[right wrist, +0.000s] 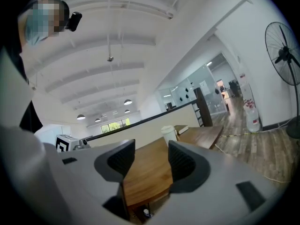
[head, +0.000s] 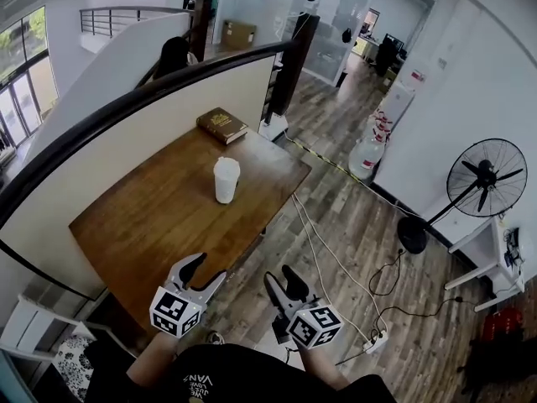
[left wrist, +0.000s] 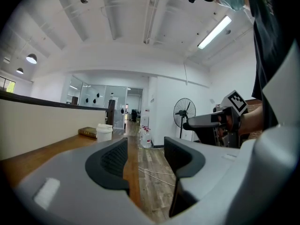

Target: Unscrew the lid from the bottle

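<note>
Two grippers hang at the near end of the table (head: 143, 225), both with jaws spread and nothing between the pads. In the head view the left gripper (head: 208, 269) sits over the table's near corner. The right gripper (head: 279, 275) is just beside it at 3 o'clock, over the wooden floor. Each aims roughly toward 12 o'clock. The left gripper view shows its jaws parted on bare tabletop edge and floor, and the right gripper view shows its jaws parted on bare tabletop.

One white bottle (head: 226, 180) stands upright near the middle of the table, well apart from both grippers, at about 12 o'clock from them. Its long axis is vertical, mouth end up, and the lid (head: 226, 166) is on top. It appears small and upright in the left gripper view (left wrist: 104, 131) and the right gripper view (right wrist: 168, 134).

Beyond the bottle at 12 o'clock, near the table's far edge, lies a brown book (head: 222, 125). A black fan (head: 485, 177) stands on the floor at 3 o'clock.
</note>
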Motion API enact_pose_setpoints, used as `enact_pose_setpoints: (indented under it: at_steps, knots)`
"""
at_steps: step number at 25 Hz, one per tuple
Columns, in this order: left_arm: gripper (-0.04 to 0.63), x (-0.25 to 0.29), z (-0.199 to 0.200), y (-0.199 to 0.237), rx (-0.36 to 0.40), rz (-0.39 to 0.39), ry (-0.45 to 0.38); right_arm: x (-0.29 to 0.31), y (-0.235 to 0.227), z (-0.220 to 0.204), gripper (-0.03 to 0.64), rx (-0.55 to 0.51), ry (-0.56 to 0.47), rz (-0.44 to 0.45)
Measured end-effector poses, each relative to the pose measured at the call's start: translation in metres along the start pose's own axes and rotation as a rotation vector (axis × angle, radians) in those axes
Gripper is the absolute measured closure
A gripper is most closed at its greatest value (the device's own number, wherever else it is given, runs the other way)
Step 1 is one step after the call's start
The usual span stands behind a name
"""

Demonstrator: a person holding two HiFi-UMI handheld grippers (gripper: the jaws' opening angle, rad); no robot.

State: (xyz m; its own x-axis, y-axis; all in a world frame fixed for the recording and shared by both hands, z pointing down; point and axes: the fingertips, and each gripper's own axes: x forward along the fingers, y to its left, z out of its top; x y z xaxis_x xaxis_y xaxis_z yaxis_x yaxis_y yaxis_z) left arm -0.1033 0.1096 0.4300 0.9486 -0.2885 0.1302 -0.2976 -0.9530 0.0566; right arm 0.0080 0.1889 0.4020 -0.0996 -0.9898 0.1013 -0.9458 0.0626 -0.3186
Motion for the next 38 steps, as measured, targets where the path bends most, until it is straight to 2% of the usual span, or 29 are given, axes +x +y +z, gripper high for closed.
enact_pose_setpoints:
  at_steps: [3,9,16,21,28,33,38]
  knots:
    - [0.365,0.007,0.003,0.022,0.006,0.009,0.006,0.024,-0.006,0.008,0.428,-0.002,-0.003,0.007]
    - [0.367,0.024,-0.006,0.059,-0.026,0.079,0.029,0.068,-0.03,0.011,0.428,0.003,0.029,0.045]
    - [0.365,0.062,-0.005,0.087,-0.072,0.248,0.018,0.123,-0.076,0.025,0.428,-0.022,0.101,0.189]
    - [0.365,0.098,0.003,0.094,-0.089,0.352,0.009,0.154,-0.109,0.043,0.428,-0.051,0.138,0.291]
    - [0.359,0.135,-0.001,0.094,-0.114,0.48,0.025,0.186,-0.157,0.055,0.428,-0.063,0.178,0.381]
    - [0.353,0.145,-0.014,0.094,-0.146,0.584,0.047,0.204,-0.171,0.056,0.428,-0.083,0.215,0.461]
    - [0.339,0.15,-0.022,0.102,-0.162,0.63,0.079,0.223,-0.164,0.056,0.42,-0.116,0.232,0.526]
